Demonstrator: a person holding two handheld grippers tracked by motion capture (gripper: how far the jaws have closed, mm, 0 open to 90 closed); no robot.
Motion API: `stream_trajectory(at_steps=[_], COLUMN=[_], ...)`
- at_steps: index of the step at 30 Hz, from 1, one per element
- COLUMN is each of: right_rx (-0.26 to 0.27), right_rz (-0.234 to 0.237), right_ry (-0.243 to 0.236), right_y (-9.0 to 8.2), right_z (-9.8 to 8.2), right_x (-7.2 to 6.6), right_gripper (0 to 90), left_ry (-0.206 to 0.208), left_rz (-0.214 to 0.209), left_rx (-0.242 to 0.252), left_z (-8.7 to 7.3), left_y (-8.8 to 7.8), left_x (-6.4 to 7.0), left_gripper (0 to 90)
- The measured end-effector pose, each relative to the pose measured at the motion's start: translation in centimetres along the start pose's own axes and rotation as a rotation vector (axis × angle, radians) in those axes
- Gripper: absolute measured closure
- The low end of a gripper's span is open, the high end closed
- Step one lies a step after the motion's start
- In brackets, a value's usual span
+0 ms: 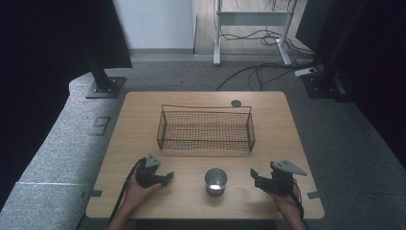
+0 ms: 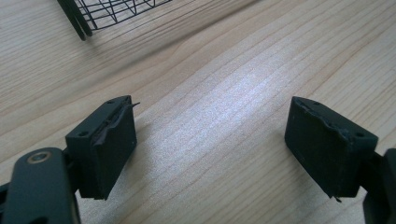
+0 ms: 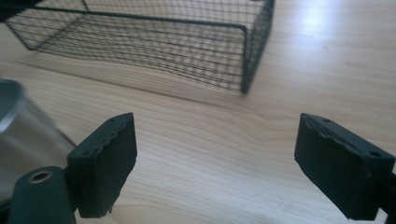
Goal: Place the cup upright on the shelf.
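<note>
A light wooden bench point(image 1: 143, 120) with rounded corners is seen from above, standing on grey carpet. A black wire mesh basket point(image 1: 206, 128) is set on the far half of the bench, roughly centred, its long sides running across. A small dark round disc point(image 1: 235, 103) lies flat on the wood just behind the basket's far right corner. A shiny metal cup point(image 1: 216, 181) stands upright on the near half, in front of the basket and apart from it, close to the middle of the bench. Bare wood grain is shown between the cup and the basket.
</note>
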State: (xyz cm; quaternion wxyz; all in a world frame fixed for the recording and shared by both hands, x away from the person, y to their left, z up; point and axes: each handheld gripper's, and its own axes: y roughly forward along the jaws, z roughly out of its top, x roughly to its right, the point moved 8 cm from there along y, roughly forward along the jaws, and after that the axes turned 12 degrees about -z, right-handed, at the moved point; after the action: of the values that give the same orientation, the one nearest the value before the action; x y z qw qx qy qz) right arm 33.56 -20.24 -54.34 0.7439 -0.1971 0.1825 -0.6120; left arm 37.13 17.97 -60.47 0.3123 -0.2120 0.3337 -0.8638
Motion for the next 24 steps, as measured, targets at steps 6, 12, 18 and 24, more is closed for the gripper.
stream_trajectory(at_steps=[6, 12, 18, 24], right_rx=[0.03, 0.039, 0.071, 0.094], right_rz=[0.051, 0.107, 0.184, 0.244], right_ry=[-0.02, -0.026, -0.042, -0.06], right_y=[-1.0, -2.0, -3.5, -4.5], right_z=[0.7, 1.2, 1.9, 2.3], right_x=[-1.7, -3.1, -5.1, -6.7], right_gripper=[13.1, 13.1, 13.1, 13.1], left_ry=[0.0, 0.0, -0.001, 0.0], left_rz=[0.0, 0.0, 0.0, 0.0], left_rx=[0.0, 0.0, 0.002, 0.0], left_z=[0.0, 0.0, 0.0, 0.0], left_y=[0.0, 0.0, 0.0, 0.0], left_x=[0.0, 0.0, 0.0, 0.0], left_gripper=[16.6, 16.6, 16.6, 16.6])
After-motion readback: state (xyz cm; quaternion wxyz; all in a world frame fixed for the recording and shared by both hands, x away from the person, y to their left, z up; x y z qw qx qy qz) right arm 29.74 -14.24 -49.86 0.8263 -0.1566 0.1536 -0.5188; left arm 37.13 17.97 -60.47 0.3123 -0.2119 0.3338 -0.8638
